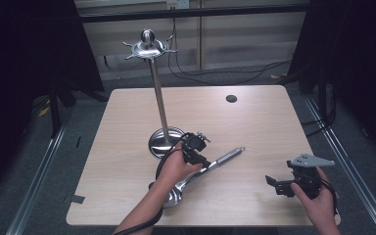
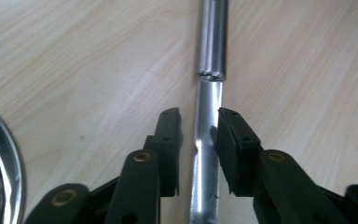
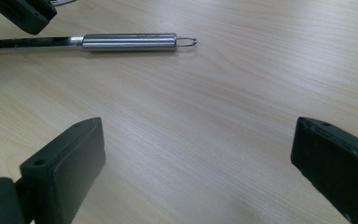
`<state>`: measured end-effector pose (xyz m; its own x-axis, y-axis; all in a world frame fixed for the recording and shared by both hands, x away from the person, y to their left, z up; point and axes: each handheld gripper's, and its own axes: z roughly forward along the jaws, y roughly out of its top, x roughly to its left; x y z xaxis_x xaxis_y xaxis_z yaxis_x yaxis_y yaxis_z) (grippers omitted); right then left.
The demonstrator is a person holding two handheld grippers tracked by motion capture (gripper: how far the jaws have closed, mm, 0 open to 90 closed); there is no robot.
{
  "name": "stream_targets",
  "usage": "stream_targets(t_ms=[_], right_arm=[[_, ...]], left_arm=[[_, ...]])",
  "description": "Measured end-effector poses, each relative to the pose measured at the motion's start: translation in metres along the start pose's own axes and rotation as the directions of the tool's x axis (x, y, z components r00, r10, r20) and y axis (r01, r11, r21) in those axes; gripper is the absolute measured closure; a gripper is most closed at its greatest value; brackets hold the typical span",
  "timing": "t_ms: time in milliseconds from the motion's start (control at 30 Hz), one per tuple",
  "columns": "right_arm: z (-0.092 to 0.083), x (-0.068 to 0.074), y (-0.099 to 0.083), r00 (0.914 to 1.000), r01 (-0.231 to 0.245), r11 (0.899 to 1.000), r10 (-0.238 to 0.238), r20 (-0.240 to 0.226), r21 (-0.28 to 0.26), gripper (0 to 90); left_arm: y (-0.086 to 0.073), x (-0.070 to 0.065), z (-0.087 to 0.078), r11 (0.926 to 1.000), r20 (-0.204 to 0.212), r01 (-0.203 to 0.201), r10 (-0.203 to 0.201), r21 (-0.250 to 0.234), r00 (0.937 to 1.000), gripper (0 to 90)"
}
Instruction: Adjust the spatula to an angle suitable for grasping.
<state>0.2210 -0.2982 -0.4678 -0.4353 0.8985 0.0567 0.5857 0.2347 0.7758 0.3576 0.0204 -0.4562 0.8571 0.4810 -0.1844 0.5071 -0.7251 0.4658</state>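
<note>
Had the left gripper (image 2: 199, 135) straddling the ladle (image 1: 210, 166) shaft, which lay flat on the table (image 1: 254, 122) near the stand (image 1: 164, 142); jaws not quite clamped. I'd have squeezed squarely so it couldn't roll. Right gripper (image 3: 196, 163) gaped wide, empty.

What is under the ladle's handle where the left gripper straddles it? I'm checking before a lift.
Bare wooden table lies beside the ladle handle on both sides between the left gripper fingers. The strip directly beneath the handle is covered by the handle itself.
</note>
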Motion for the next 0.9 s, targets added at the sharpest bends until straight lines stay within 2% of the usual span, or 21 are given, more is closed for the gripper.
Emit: stream_targets(t_ms=[33, 67, 133, 200, 333, 533, 667, 900], right_arm=[[0.000, 0.000, 0.000, 1.0000, 0.000, 1.000, 0.000, -0.001, -0.001, 2.7], [0.000, 0.000, 0.000, 1.0000, -0.003, 1.000, 0.003, 0.001, 0.001, 2.7], [0.000, 0.001, 0.000, 1.0000, 0.000, 1.000, 0.000, 0.000, 0.002, 2.7], [0.000, 0.001, 0.000, 1.0000, -0.001, 1.000, 0.001, 0.000, 0.002, 2.7], [0.000, 0.000, 0.000, 1.0000, 0.005, 1.000, -0.005, -0.005, 0.004, 2.7], [-0.001, -0.002, 0.000, 1.0000, 0.000, 1.000, 0.000, -0.003, 0.004, 2.7], [-0.001, -0.002, -0.001, 1.0000, -0.002, 1.000, 0.002, -0.006, 0.008, 2.7], [-0.001, -0.001, -0.001, 1.0000, 0.004, 1.000, -0.004, -0.004, 0.007, 2.7]], left_arm=[[0.000, 0.000, 0.000, 1.0000, 0.000, 0.000, 0.000, 0.000, 1.0000, 69.1], [0.003, -0.003, 0.003, 0.9997, 0.002, -0.014, 0.013, 0.023, 0.9999, 68.5], [0.007, -0.004, 0.007, 0.9986, -0.003, -0.037, 0.037, 0.037, 0.9993, 67.6], [0.008, -0.005, 0.009, 0.9988, -0.006, -0.030, 0.030, 0.038, 0.9995, 67.4], [0.016, -0.009, 0.017, 0.9968, -0.017, -0.061, 0.062, 0.051, 0.9979, 67.3], [0.024, -0.013, 0.025, 0.9937, -0.018, -0.083, 0.085, 0.075, 0.9962, 67.1], [0.027, -0.014, 0.030, 0.9928, -0.040, -0.076, 0.080, 0.093, 0.9960, 67.0], [0.032, -0.014, 0.037, 0.9883, -0.042, -0.085, 0.091, 0.127, 0.9950, 66.6]])
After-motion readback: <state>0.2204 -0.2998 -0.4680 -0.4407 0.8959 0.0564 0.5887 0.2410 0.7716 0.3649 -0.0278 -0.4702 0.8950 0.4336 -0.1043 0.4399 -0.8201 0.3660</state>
